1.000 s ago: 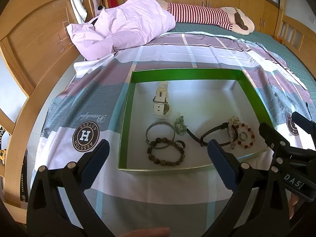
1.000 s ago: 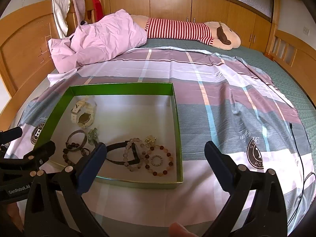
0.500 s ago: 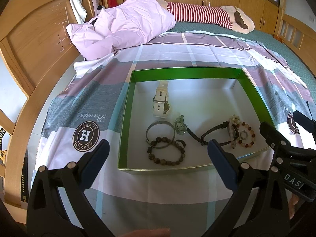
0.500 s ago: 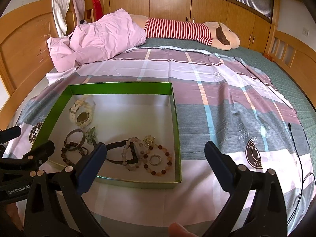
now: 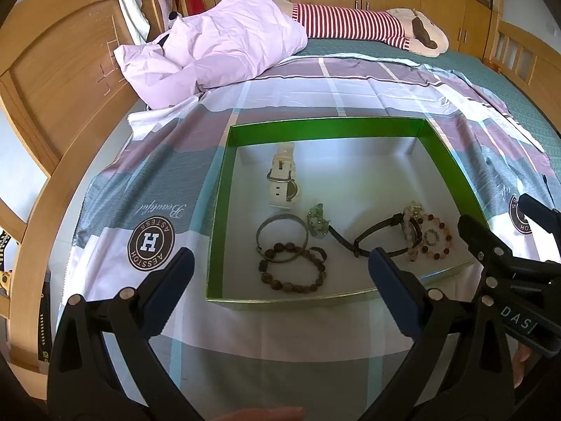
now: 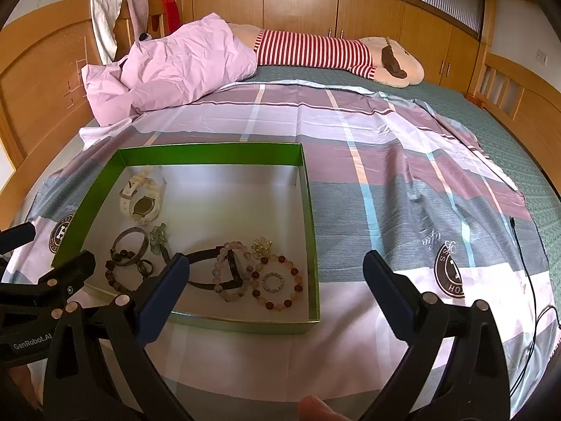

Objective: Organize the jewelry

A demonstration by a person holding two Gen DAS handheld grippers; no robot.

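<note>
Jewelry lies gathered inside a shallow square cardboard tray with green walls and a white floor (image 5: pixel 219 210), which sits on the plaid bedsheet (image 6: pixel 385 193) near the bed's front edge. A white strap watch (image 5: pixel 282 180) lies toward the tray's left wall, about mid-depth. In front of it, a plain metal bangle (image 5: pixel 282 235) overlaps a dark brown bead bracelet (image 5: pixel 292 268) near the front-left corner. A small pale green charm (image 5: pixel 317 224) sits just beside the bangle. Toward the front-right corner, a black cord bracelet (image 6: pixel 210 270), a pale pink bead bracelet (image 6: pixel 229 270) and an amber-and-red bead bracelet (image 6: pixel 277 282) crowd together, touching or overlapping.

The left gripper (image 5: pixel 278 286) hovers over the tray's front edge, its jaws spread wide and holding nothing. The right gripper (image 6: pixel 277 289) hangs over the front-right corner, its jaws likewise spread and empty.

Every piece lies within the tray, yet several are tangled, so this would fit either a tray awaiting sorting or one just filled. If pieces are to be separated, the overlapping rings call for a careful pinch on one rim alone, lest a neighbour lift with it.
</note>
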